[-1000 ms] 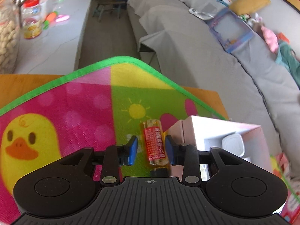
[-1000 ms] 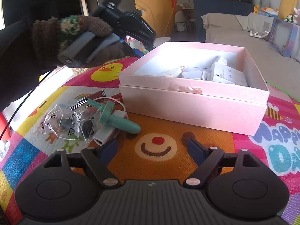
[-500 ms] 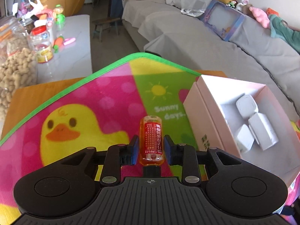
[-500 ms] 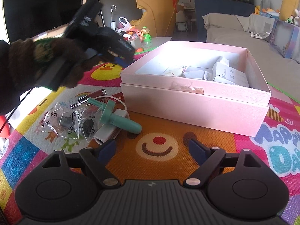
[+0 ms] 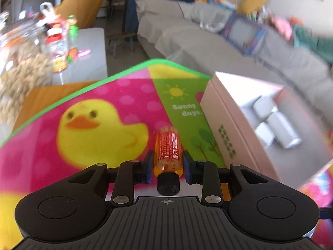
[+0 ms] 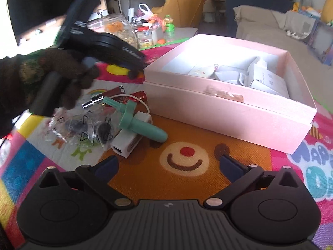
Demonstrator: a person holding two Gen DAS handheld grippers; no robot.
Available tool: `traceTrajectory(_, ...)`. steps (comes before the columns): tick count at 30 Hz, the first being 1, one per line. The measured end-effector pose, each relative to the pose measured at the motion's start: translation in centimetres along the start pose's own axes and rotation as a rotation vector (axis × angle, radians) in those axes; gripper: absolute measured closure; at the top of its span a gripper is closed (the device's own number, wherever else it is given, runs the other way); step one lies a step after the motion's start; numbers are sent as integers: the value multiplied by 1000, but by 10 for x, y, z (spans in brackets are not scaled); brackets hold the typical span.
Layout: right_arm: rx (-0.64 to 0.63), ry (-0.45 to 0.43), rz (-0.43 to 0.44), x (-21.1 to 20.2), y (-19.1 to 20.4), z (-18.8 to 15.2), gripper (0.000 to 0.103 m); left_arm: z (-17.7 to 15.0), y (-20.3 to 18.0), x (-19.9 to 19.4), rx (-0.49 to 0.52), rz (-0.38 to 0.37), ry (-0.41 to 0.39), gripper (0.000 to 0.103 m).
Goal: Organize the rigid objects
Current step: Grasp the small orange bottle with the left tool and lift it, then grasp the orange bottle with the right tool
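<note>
My left gripper [image 5: 168, 159] is shut on a small orange bottle [image 5: 167, 145] with a red label and a black cap. It holds the bottle above the duck-print mat [image 5: 100, 129], left of the open pink box [image 5: 226, 129]. My right gripper [image 6: 168, 161] hangs low over the orange bear patch; its jaws are opening wide with nothing between them. Ahead of it to the left lies a pile: a teal plastic piece [image 6: 137, 120], a white adapter [image 6: 129, 139] and clear bags [image 6: 83, 129] with black parts. The pink box [image 6: 229, 112] stands ahead to the right.
Several white cartons [image 6: 262, 77] lie inside the box. A maroon tube [image 6: 108, 95] and a red card [image 6: 139, 95] sit behind the pile. A gloved hand [image 6: 62, 79] holds the left gripper above them. Jars [image 5: 56, 48] stand on a side table; a grey sofa [image 5: 208, 37] lies beyond.
The left gripper shut on the orange bottle and carried it off the mat, away from the box's corner. The right jaws spread wider. The gloved hand sank toward the pile.
</note>
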State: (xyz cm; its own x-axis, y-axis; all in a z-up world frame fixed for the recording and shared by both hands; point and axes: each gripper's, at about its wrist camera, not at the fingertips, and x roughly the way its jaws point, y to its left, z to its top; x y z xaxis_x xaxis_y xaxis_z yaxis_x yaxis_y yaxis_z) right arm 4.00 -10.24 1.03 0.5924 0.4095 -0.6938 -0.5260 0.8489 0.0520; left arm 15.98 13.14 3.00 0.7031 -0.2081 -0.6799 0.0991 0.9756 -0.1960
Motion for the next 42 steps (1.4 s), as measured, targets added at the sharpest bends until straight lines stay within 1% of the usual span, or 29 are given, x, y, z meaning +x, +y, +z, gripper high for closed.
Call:
traceTrajectory(1, -24, -3, -2, 0, 6, 0, 4, -6, 4, -15, -14, -8, -25, 71)
traceTrajectory(2, -38, -8, 9, -1, 11, 0, 10, -12, 6, -31, -21, -17, -49, 71)
traceTrajectory(3, -42, -12, 30, -2, 16, 1, 11, -18, 9, -47, -31, -25, -72, 71)
traceTrajectory(5, -31, -16, 63, 0, 24, 6, 18, -30, 8, -78, -45, -43, -107, 71)
traceTrajectory(6, -25, -24, 62, 3, 28, 9, 20, -37, 6, -93, -45, -57, -121, 71)
traceTrajectory(7, -20, -30, 53, 5, 31, 12, 27, -45, 4, -106, -43, -71, -132, 71)
traceTrajectory(9, -2, -30, 25, 11, 31, 17, 44, -62, -7, -129, -38, -96, -144, 71)
traceTrajectory(10, -2, -29, 14, 11, 31, 19, 54, -70, -12, -139, -29, -111, -151, 71)
traceTrajectory(11, -2, -21, 8, 8, 29, 19, 68, -79, -18, -147, -22, -125, -155, 71)
traceTrajectory(13, -4, -10, 4, -3, 22, 16, 82, -95, -30, -155, -18, -156, -141, 71)
traceTrajectory(15, -20, -18, -39, -17, 14, 9, 82, -112, -42, -154, -12, -178, -109, 71)
traceTrajectory(18, -20, -30, -176, -31, -3, -2, 80, -132, -59, -146, 32, -175, -85, 71)
traceTrajectory(20, -4, -38, -253, -38, -13, -8, 72, -135, -64, -142, 46, -172, -83, 71)
traceTrajectory(21, 8, -40, -263, -43, -17, -11, 70, -135, -62, -143, 35, -174, -96, 72)
traceTrajectory(22, 17, -47, -239, -48, -20, -14, 65, -133, -57, -146, 14, -179, -117, 72)
traceTrajectory(23, 22, -59, -199, -53, -20, -16, 57, -131, -50, -150, -13, -181, -141, 72)
traceTrajectory(25, 19, -89, -108, -63, -14, -18, 48, -126, -36, -156, -71, -155, -172, 72)
traceTrajectory(28, -36, -138, -19, -69, 8, -13, 48, -127, -25, -159, -96, -114, -158, 72)
traceTrajectory(30, -81, -154, 16, -64, 23, -4, 46, -134, -25, -162, -73, -103, -145, 68)
traceTrajectory(32, -123, -145, 2, -61, 28, -1, 43, -142, -25, -165, -66, -113, -124, 68)
traceTrajectory(34, -151, -135, -57, -60, 24, -4, 43, -149, -21, -171, -88, -83, -140, 68)
traceTrajectory(36, -116, -120, -76, -65, 10, -10, 43, -153, -16, -177, -101, -30, -151, 68)
traceTrajectory(37, -88, -115, -77, -69, 0, -13, 43, -153, -14, -178, -108, -27, -139, 68)
traceTrajectory(38, -66, -118, -86, -74, -8, -17, 43, -153, -11, -179, -122, -46, -112, 68)
traceTrajectory(41, 6, -136, -153, -90, -33, -24, 43, -155, -12, -175, -160, -139, -9, 68)
traceTrajectory(42, 42, -140, -167, -94, -42, -25, 43, -157, -14, -173, -160, -150, 23, 68)
